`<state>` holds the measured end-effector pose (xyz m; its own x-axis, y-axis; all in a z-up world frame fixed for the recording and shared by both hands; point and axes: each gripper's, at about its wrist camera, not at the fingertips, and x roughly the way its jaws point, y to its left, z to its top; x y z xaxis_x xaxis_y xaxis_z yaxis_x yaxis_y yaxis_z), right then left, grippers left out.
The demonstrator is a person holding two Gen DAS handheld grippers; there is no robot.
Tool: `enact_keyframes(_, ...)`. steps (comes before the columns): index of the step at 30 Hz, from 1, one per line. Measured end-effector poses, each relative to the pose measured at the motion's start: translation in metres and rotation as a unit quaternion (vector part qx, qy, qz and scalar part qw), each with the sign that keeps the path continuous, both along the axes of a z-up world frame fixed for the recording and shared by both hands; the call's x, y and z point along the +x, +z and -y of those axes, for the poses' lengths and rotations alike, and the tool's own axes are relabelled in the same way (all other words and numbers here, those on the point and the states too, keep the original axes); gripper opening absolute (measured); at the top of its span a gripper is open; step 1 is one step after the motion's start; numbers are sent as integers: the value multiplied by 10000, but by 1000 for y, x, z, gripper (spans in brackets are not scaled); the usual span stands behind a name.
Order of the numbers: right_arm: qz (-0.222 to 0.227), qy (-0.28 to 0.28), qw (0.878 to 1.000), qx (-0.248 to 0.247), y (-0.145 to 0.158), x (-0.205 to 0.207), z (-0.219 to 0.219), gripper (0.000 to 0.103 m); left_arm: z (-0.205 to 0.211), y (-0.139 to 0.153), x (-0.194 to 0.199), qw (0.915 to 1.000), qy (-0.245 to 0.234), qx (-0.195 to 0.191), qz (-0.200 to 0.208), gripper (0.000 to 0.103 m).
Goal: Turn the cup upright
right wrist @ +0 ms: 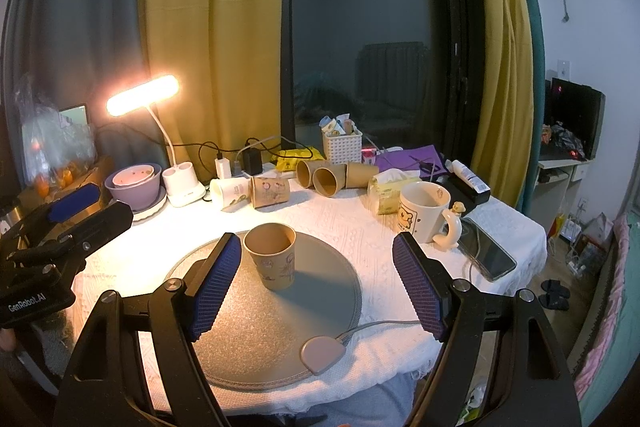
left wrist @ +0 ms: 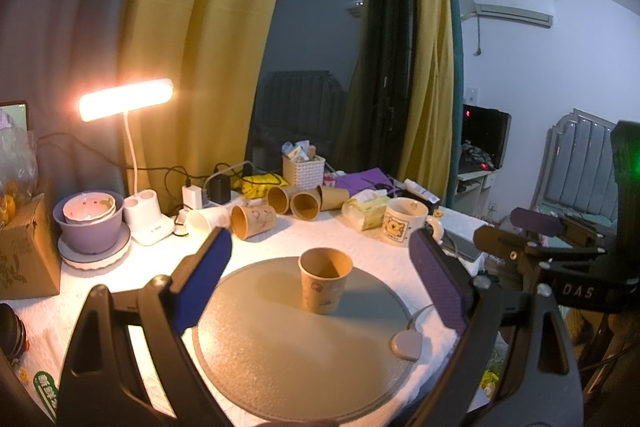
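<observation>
A brown paper cup (left wrist: 324,279) with small printed figures stands upright, mouth up, on a round grey mat (left wrist: 280,355). It also shows in the right wrist view (right wrist: 272,255) on the mat (right wrist: 248,331). My left gripper (left wrist: 320,287) is open and empty, its blue pads wide apart on either side of the cup and nearer to me. My right gripper (right wrist: 318,287) is open and empty, with the cup just beyond its left pad (right wrist: 212,287). The left gripper shows at the left edge of the right wrist view (right wrist: 72,215).
Several paper cups (right wrist: 320,177) lie on their sides at the back of the white tablecloth (right wrist: 340,219). A bear mug (right wrist: 424,213), tissue pack (right wrist: 388,193), phone (right wrist: 486,253), lit desk lamp (right wrist: 142,101), purple bowl (right wrist: 134,185) and white basket (right wrist: 342,145) stand around. A cable puck (right wrist: 322,351) lies on the mat's near edge.
</observation>
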<state>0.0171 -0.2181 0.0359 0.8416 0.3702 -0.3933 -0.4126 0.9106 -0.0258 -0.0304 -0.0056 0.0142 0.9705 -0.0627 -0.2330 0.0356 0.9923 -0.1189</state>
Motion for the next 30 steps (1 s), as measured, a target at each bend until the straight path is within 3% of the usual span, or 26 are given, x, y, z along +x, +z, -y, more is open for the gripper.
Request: enact_keyframes(30,-60,43,9999,-76,-3,-4,-9,81,-12,-9,-4,10000,13,-43,-26,91)
